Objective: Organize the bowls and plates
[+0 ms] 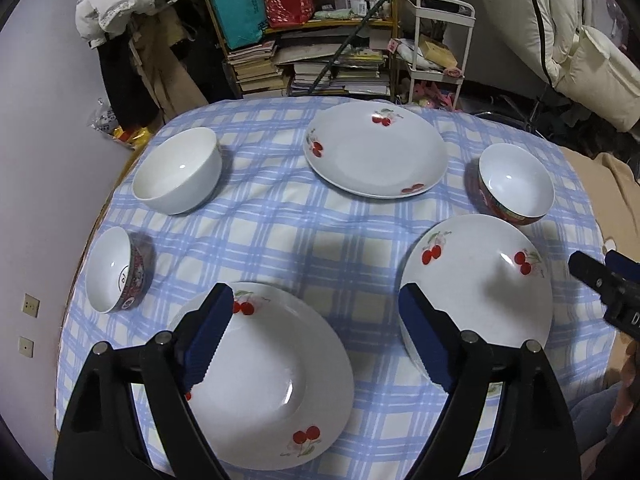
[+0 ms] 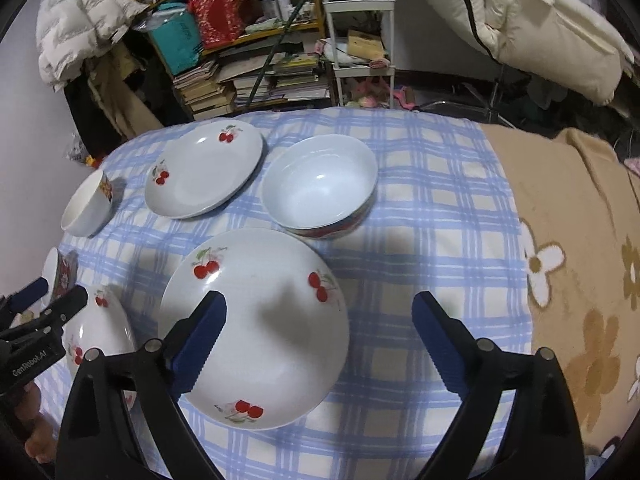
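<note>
Three white cherry-print plates lie on the blue-checked tablecloth [image 1: 280, 240]: a near-left plate [image 1: 276, 380], a near-right plate [image 1: 480, 284] and a far plate [image 1: 376, 150]. Three bowls stand around them: a plain white bowl [image 1: 178, 170], a small dark-patterned bowl [image 1: 118, 270] and a red-sided bowl [image 1: 516, 184]. My left gripper [image 1: 318, 336] is open and empty, above the near-left plate. My right gripper [image 2: 320, 344] is open and empty, above the near-right plate [image 2: 256, 328], with the red-sided bowl [image 2: 320, 186] beyond it.
The table's far edge faces a cluttered bookshelf [image 1: 304, 60] and a white cart [image 1: 440, 48]. A tan flowered blanket [image 2: 580, 260] lies to the right of the cloth. A wall [image 1: 48, 160] bounds the left side.
</note>
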Demonstrator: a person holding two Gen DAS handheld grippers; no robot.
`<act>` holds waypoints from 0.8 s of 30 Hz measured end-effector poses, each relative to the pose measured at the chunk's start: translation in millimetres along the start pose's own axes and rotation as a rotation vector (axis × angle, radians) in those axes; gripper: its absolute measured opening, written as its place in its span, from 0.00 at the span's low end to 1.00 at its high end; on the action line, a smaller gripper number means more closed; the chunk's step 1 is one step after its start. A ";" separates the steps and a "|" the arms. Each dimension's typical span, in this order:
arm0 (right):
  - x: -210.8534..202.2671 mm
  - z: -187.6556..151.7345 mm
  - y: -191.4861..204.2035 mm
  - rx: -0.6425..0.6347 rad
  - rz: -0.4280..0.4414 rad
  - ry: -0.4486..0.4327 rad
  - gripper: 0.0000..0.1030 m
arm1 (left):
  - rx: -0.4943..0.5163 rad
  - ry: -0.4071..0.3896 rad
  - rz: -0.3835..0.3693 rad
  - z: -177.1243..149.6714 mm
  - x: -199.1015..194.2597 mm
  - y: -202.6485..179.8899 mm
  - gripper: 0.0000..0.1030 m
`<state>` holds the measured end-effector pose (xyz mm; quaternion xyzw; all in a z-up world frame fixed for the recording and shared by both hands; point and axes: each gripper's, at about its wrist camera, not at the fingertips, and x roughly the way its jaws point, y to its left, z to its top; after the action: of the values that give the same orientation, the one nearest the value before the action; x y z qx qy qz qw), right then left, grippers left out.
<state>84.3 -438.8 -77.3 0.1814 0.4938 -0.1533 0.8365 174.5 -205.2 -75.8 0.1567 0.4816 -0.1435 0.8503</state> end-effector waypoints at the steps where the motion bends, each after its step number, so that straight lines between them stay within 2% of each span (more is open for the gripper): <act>1: 0.0 0.9 -3.7 0.008 0.002 0.000 0.96 | 0.005 0.004 -0.001 0.8 1.2 -1.8 0.81; 6: 3.3 3.2 -18.3 0.011 -0.014 0.004 0.96 | 0.007 0.030 -0.033 4.1 12.3 -9.1 0.81; 9: 10.1 3.3 -23.7 0.025 0.009 0.024 0.95 | 0.014 0.051 -0.037 4.9 21.9 -14.7 0.81; 16: 38.4 -2.8 -23.8 0.023 0.018 0.126 0.94 | 0.031 0.099 -0.070 1.7 40.2 -26.7 0.81; 20: 54.0 -7.9 -27.2 0.037 0.012 0.184 0.78 | 0.044 0.126 -0.092 -1.4 51.7 -35.6 0.78; 21: 57.2 -8.6 -29.0 0.044 0.016 0.196 0.74 | 0.046 0.134 -0.096 -1.5 54.5 -36.7 0.73; 23: 64.7 -11.7 -32.1 0.062 0.028 0.224 0.55 | 0.042 0.157 -0.103 -2.6 61.1 -38.8 0.68; 24: 68.6 -13.2 -32.9 0.070 0.035 0.241 0.53 | 0.033 0.168 -0.108 -3.7 64.4 -38.7 0.64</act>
<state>91.8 -467.3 -148.7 0.2360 0.5819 -0.1330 0.7668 188.3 -244.9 -138.3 0.1557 0.5566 -0.1834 0.7952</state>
